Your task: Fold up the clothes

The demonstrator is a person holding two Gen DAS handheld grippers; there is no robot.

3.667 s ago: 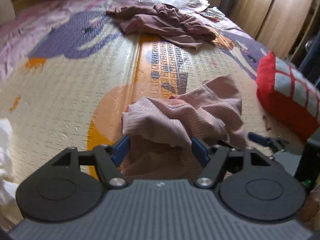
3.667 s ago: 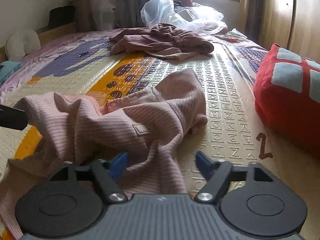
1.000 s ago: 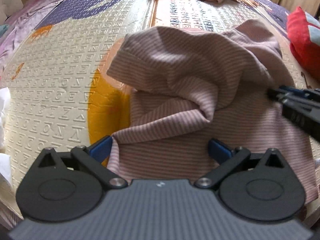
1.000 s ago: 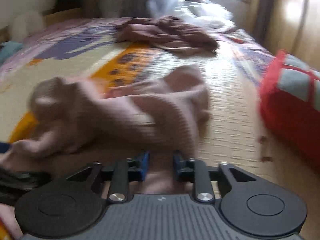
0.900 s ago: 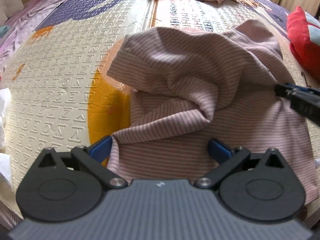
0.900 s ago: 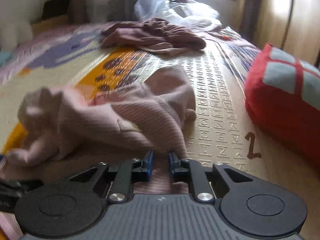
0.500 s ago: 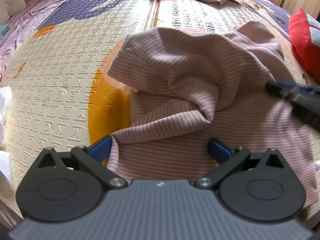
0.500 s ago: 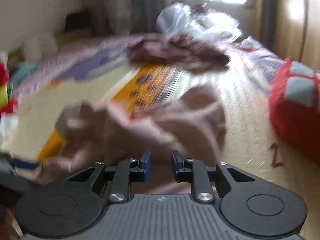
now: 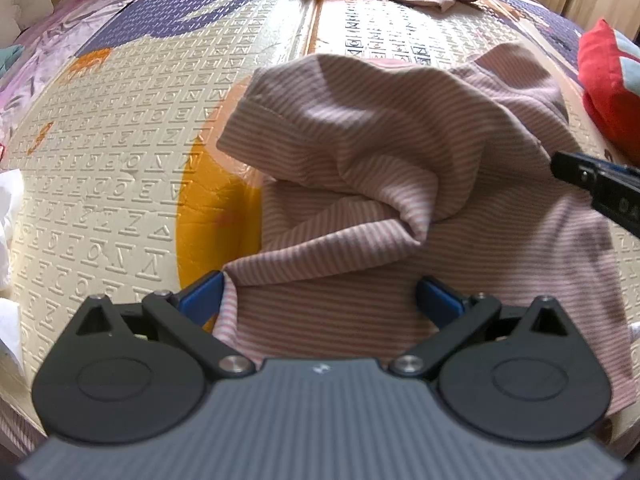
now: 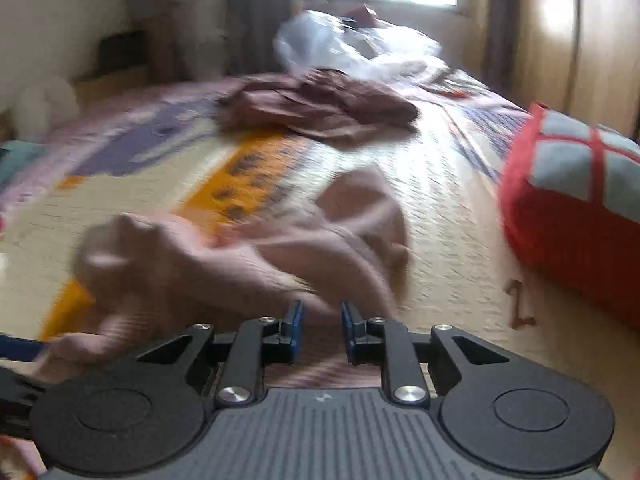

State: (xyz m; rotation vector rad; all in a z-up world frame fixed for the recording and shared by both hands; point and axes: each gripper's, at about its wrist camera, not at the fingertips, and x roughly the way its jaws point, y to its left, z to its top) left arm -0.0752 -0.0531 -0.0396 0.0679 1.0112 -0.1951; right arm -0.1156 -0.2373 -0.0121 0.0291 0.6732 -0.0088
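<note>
A pink striped garment (image 9: 384, 168) lies crumpled on the patterned bed mat (image 9: 120, 152). My left gripper (image 9: 320, 296) stands wide open over the garment's near edge, with cloth lying between its blue fingers (image 9: 202, 292). The left finger touches the cloth's side fold. My right gripper (image 10: 322, 330) has its jaws drawn close together, and a fold of the same garment (image 10: 240, 256) sits in the narrow gap. In the left wrist view the right gripper (image 9: 592, 184) reaches in over the garment's right side. The right wrist view is blurred.
A heap of darker mauve clothes (image 10: 320, 108) lies farther back on the mat, with white plastic bags (image 10: 352, 44) behind it. A red cushion (image 10: 572, 184) sits to the right. White cloth (image 9: 8, 216) shows at the left edge.
The right gripper has closed from wide open to a narrow gap around the cloth, and its view has tilted up slightly. The left gripper and the garment's folds have stayed in place.
</note>
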